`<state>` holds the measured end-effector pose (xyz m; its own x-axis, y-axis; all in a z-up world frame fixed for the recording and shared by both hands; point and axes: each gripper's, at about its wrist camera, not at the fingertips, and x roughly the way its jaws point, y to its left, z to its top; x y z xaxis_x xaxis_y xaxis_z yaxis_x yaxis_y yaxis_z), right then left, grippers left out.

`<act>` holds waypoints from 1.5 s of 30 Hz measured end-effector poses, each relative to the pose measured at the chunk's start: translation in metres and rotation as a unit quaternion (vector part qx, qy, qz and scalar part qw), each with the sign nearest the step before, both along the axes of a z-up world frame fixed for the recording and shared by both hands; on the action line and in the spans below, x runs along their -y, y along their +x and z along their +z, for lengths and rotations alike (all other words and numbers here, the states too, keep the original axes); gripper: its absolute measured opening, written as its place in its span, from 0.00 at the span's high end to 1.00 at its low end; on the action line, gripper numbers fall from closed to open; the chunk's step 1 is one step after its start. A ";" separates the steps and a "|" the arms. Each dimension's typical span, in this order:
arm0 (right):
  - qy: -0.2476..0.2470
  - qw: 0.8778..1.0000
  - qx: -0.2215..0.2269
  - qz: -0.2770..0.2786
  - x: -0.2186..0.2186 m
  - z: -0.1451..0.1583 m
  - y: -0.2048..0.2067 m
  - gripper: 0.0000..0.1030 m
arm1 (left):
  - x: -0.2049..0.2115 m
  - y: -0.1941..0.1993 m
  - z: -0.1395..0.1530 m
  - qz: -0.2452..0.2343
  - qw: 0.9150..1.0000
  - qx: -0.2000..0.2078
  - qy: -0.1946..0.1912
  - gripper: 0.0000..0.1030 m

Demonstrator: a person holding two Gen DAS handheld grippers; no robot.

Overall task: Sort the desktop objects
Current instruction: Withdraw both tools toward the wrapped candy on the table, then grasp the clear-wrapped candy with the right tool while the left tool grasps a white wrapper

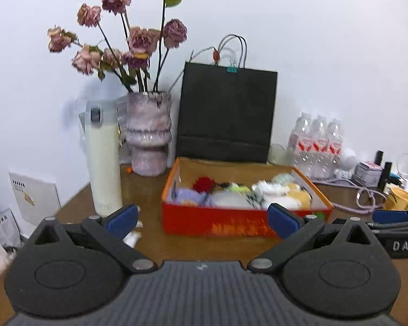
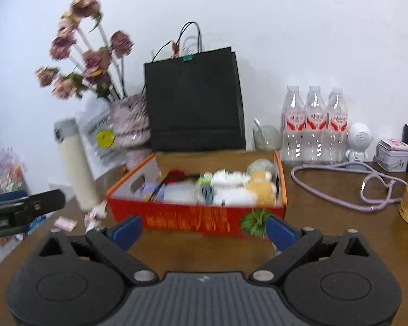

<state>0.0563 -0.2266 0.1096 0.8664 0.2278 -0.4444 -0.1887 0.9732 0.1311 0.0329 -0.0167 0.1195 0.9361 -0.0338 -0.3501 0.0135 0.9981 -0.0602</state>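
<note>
The red box [image 1: 244, 218] is sitting on the brown desk [image 1: 204, 247] and serving as the landmark here, filled with soft, blurred items: a red flower-like piece [image 1: 203, 184], white and yellow plush shapes, something pale purple.

The left gripper [image 1: 202, 218] is hanging just in front of the box's near wall, its blue-tipped jaws spread wide with nothing between them; the box is lying straight ahead of it, apart from the pads.

The right gripper [image 2: 204, 228] is likewise facing the box from the front, jaws released and holding nothing. A small green tuft [image 2: 255, 221] is showing against the box's front right corner, just beside the right-hand pad; whether they are touching cannot be told.

Behind the box a black paper bag [image 1: 227, 114] is standing. To the box's left a cream bottle [image 1: 103, 163] and a vase of dried roses [image 1: 148, 133] are standing; to its right, water bottles [image 2: 314, 125] and a purple cord [image 2: 367, 187] are lying.
</note>
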 end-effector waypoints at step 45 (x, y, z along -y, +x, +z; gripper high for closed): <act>-0.068 0.993 -0.095 0.020 0.184 -0.105 0.078 0.80 | 0.225 0.142 -0.112 -0.060 0.988 -0.143 0.022 0.83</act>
<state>0.1347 -0.4107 0.0048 0.7555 0.1861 -0.6281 -0.2110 0.9768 0.0356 0.1746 -0.2415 0.0078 0.7891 -0.1182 -0.6027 0.1213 0.9920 -0.0358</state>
